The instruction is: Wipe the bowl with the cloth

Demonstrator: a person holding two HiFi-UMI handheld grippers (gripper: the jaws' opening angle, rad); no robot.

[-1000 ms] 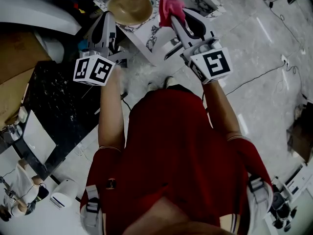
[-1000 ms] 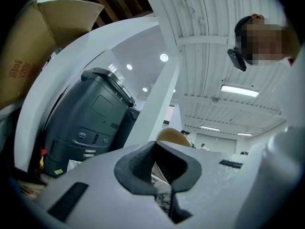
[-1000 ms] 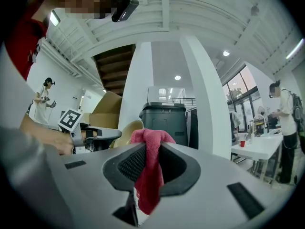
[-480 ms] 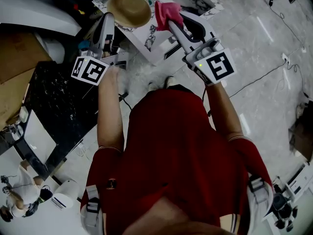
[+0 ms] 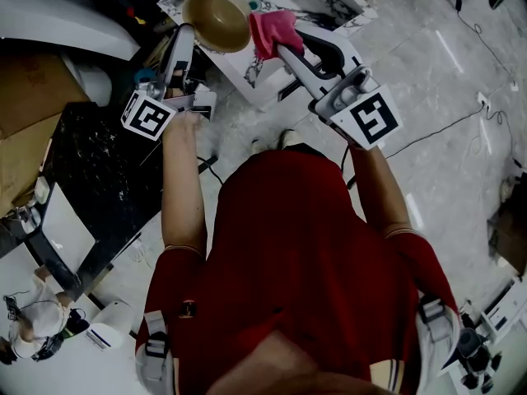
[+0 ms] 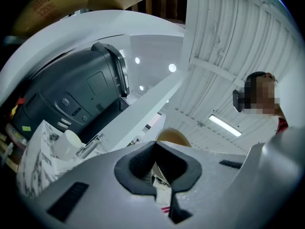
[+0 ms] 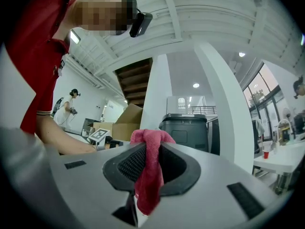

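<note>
Pale marble floor [image 5: 436, 64] fills the room, and a small white table [image 5: 247, 68] with dark veins stands at the top of the head view. Over this table is the bowl [image 5: 218, 20], brown and round, with its hollow side turned toward the camera. In the left gripper view the bowl [image 6: 174, 137] is seen edge-on, with the white ceiling behind it. The left gripper [image 5: 182, 36] has its jaws closed together on the rim of the bowl, on the bowl's left side. In its own view the left gripper [image 6: 155, 146] shows the rim passing down between the two dark pads.

Just beside the right edge of the bowl is the cloth [image 5: 276, 30], pink and bunched up. I cannot tell if the two are touching. The right gripper [image 5: 281, 49] is clamped on this cloth. In the right gripper view the cloth [image 7: 148, 175] is folded over the tips of the jaws and hangs down between the pads of the right gripper [image 7: 149, 146].

Both grippers are held out in front of the person, who wears a red shirt [image 5: 305, 253]. On the left of the person there is a black counter [image 5: 90, 171]. The left gripper view also shows a white cup [image 6: 66, 144] on the table and a dark grey machine [image 6: 76, 94] behind it. The right gripper view shows a cardboard box [image 7: 125, 122] and a dark bin [image 7: 188, 128] in the background.
</note>
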